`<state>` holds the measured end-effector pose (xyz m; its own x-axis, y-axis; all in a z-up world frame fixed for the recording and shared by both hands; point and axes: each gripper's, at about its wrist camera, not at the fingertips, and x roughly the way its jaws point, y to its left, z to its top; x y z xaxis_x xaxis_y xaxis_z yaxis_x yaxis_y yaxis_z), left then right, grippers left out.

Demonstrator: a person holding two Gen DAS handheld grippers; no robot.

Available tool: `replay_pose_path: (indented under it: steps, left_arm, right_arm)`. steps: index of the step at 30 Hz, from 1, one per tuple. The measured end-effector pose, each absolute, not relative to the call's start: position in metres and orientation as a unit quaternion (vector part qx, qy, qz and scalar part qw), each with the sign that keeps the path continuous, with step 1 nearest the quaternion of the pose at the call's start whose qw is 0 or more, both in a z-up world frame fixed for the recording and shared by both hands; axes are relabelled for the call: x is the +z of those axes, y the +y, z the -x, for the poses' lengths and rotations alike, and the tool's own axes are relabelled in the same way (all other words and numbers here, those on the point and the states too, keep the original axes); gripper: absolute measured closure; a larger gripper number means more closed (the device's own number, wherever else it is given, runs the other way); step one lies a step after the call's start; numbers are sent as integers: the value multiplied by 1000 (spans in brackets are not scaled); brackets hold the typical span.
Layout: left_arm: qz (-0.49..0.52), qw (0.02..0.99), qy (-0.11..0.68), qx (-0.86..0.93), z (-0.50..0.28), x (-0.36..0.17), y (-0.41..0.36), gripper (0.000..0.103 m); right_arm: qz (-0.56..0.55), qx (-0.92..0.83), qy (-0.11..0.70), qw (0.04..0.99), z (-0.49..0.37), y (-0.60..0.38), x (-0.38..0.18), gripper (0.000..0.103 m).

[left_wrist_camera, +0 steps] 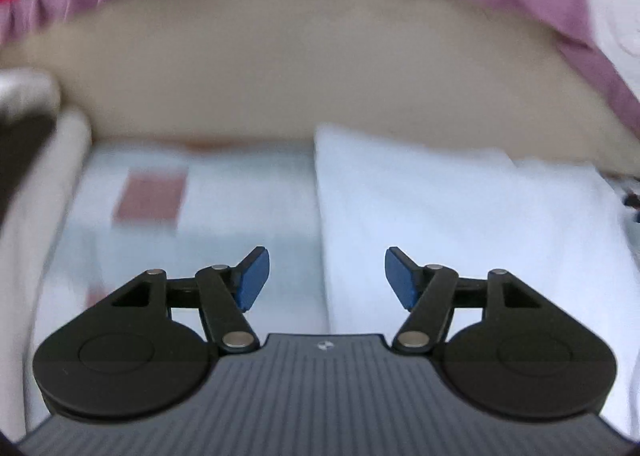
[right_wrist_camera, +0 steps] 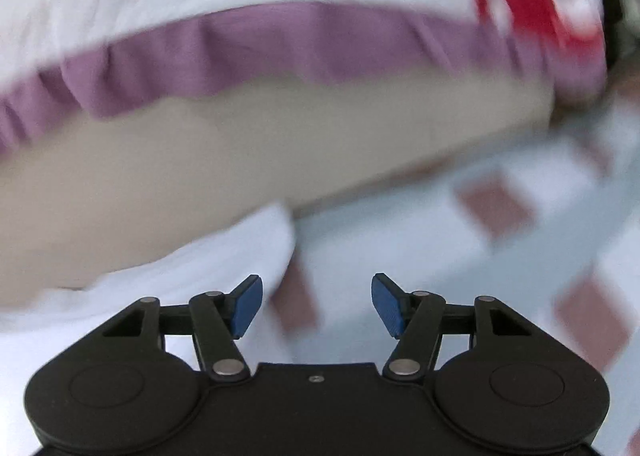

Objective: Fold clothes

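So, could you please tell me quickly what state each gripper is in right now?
Left gripper: open, nothing between its fingers.
Right gripper: open, holding nothing.

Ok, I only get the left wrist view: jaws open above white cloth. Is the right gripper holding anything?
Observer: No. The right gripper has its jaws open with nothing between them.
Operator: Is it over the cloth too?
Observer: Only partly. The white garment ends beneath the finger on the picture's left; the gap sits over the checked sheet.
Operator: Anything beyond?
Observer: A blurred dark shape at far right, past the purple-trimmed fabric; I cannot tell what it is.
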<state>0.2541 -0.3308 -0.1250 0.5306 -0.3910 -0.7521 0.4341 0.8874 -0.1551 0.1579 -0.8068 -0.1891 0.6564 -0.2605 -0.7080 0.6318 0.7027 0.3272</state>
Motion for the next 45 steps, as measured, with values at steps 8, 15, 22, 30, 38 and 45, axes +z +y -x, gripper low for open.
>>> replay_pose_path:
  steps: [8, 15, 22, 30, 38, 45]
  left_arm:
    - [-47, 831, 502, -233, -185, -143, -272, 39]
    - [-28, 820, 533, -206, -156, -153, -255, 39]
    - [26, 816, 551, -172, -123, -148, -242, 39]
    - [-44, 824, 556, -103, -102, -142, -226, 39]
    - [29, 827, 560, -44, -107, -121, -174, 39]
    - [53, 865, 499, 15, -111, -56, -95, 28]
  right_arm:
    - [-267, -47, 416, 868, -30, -742, -166, 38]
    - [-169, -6, 457, 873, 41, -728, -166, 38]
    - [-77, 35, 469, 879, 20, -707, -191, 53]
    - [-70, -20, 499, 864, 32, -705, -162, 97]
    - [-18, -122, 556, 822, 12, -683, -158, 74]
    - [39, -105, 467, 877, -17, -605, -67, 63]
